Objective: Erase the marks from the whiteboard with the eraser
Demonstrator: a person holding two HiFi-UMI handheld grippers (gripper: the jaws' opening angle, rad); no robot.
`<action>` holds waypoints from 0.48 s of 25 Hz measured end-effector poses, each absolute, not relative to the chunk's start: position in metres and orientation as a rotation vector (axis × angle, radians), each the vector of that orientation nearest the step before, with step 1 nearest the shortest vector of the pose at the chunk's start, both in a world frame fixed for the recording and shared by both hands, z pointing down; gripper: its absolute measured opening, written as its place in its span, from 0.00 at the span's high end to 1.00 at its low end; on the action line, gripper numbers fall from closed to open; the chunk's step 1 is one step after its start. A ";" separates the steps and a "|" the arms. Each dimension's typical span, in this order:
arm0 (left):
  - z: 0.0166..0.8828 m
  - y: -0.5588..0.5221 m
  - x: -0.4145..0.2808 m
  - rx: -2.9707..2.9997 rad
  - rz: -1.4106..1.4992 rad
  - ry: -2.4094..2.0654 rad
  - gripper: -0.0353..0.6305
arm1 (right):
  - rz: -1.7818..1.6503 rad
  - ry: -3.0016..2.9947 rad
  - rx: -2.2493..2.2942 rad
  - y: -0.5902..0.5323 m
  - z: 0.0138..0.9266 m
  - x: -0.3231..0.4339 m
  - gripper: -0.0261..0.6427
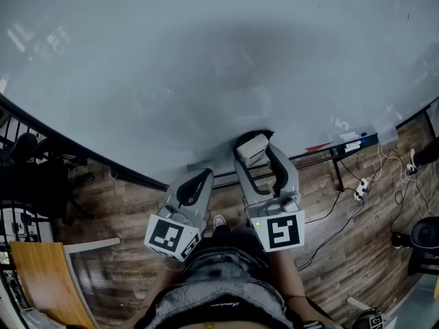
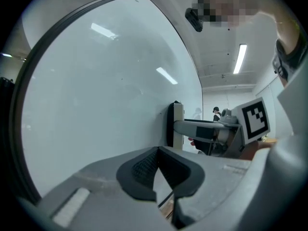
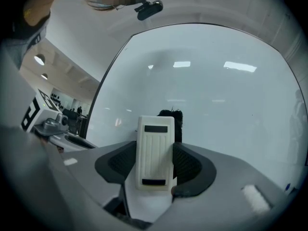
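The whiteboard [image 1: 206, 67] fills the upper head view; its surface looks wiped, with only faint grey smears. My right gripper [image 1: 255, 155] is shut on the white eraser [image 1: 252, 148], whose black felt presses against the board near its lower edge. In the right gripper view the eraser [image 3: 155, 150] stands upright between the jaws, felt side toward the whiteboard [image 3: 216, 95]. My left gripper [image 1: 195, 184] is shut and empty, just left of the right one, close to the board's bottom frame. The left gripper view shows its closed jaws [image 2: 156, 174], the whiteboard [image 2: 96, 105], and the eraser [image 2: 175, 124] edge-on.
A marker tray [image 1: 343, 144] with markers runs along the board's lower right. Cables and a power strip [image 1: 360, 187] lie on the wooden floor. A dark chair [image 1: 27, 177] and a wooden desk [image 1: 41, 279] stand at left. The person's legs [image 1: 219, 279] are below.
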State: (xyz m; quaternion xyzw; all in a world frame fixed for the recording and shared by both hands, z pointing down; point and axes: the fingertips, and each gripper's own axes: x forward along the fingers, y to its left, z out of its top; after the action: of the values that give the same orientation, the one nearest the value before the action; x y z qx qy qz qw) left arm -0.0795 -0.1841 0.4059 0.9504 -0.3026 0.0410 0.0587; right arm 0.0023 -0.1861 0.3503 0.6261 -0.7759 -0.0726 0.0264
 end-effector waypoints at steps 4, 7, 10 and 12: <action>0.410 -0.181 -0.081 2.878 0.133 -0.907 0.94 | -0.233 -2.362 1.984 -0.185 0.349 -0.003 0.60; 0.416 -0.183 -0.087 2.862 0.141 -0.916 0.94 | -0.211 -2.339 2.019 -0.187 0.351 -0.003 0.60; 0.424 -0.182 -0.098 2.836 0.155 -0.921 0.94 | -0.190 -2.344 2.050 -0.187 0.349 -0.010 0.60; 0.424 -0.182 -0.104 2.832 0.158 -0.925 0.94 | -0.209 -2.354 2.055 -0.188 0.344 -0.018 0.60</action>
State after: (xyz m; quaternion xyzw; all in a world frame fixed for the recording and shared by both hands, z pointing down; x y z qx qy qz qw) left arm -0.1043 -0.1825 0.4245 0.9463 -0.3090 0.0528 0.0791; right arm -0.0178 -0.1879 0.3442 0.6562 -0.7517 -0.0666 0.0049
